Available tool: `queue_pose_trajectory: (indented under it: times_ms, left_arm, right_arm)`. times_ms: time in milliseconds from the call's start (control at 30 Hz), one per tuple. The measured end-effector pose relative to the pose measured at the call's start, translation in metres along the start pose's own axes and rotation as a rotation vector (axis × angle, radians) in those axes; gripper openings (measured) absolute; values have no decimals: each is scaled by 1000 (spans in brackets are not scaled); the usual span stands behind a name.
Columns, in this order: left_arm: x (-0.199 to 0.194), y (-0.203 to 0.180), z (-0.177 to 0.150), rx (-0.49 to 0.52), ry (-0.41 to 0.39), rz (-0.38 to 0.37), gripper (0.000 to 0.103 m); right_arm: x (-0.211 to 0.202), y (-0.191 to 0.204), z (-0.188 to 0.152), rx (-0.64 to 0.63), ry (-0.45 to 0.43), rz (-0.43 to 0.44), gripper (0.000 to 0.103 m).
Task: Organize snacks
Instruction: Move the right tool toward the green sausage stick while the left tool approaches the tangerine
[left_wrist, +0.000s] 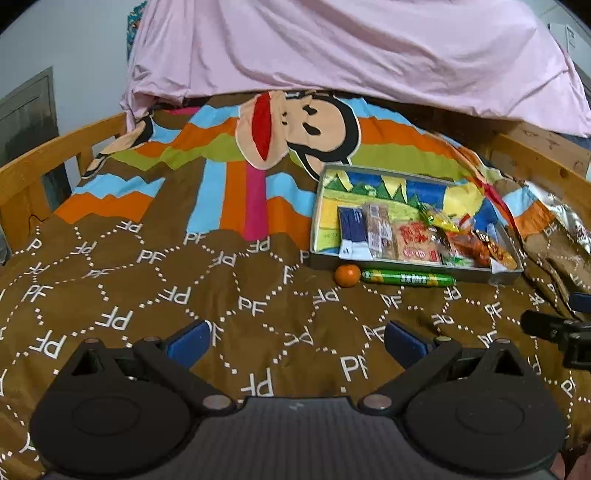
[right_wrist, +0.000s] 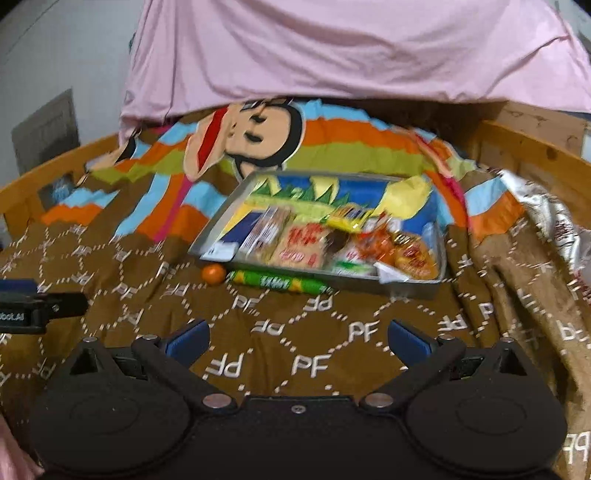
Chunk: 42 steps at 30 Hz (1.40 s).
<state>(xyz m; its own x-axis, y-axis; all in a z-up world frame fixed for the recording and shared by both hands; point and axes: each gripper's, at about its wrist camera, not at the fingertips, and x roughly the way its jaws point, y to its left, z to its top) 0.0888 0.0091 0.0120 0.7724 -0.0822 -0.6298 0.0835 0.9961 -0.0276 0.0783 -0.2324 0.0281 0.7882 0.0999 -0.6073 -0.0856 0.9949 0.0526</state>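
Both left tongs (left_wrist: 295, 343) and right tongs (right_wrist: 295, 341) are spread, empty. Ahead lie the orange (left_wrist: 347, 275) and green stick (left_wrist: 408, 278), just outside the tray (left_wrist: 406, 266). The orange would probably roll away on soft bedding if nudged.

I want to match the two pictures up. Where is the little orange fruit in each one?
Left wrist view: the little orange fruit sits right of centre on the brown blanket, at the near left corner of the snack tray.
Right wrist view: it lies left of centre, by that same corner.
Shared landmark: the green tube snack, just right of the fruit in both.
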Motion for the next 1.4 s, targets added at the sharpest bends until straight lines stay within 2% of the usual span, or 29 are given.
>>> queue_pose_trajectory:
  times_ms: [200, 533, 733, 1133, 1267, 1400]
  left_arm:
    - [5, -5, -2, 24, 26, 8, 102]
    - [12, -1, 2, -24, 61, 5, 102]
    - [23, 3, 5, -67, 80, -17, 102]
    - [59, -2, 12, -11, 116, -19, 102]
    - [72, 0, 18, -19, 128, -46, 102]
    - [89, 5, 26, -66, 142, -75, 102]
  right_arm:
    - [4, 1, -1, -5, 21, -7, 102]
    - [13, -4, 0, 31, 56, 4, 102]
    - [26, -2, 5, 10, 68, 25, 102]
    - [85, -17, 29, -52, 130, 104, 102]
    - [104, -19, 33, -107, 125, 107, 102]
    - [126, -24, 35, -98, 144, 123, 102]
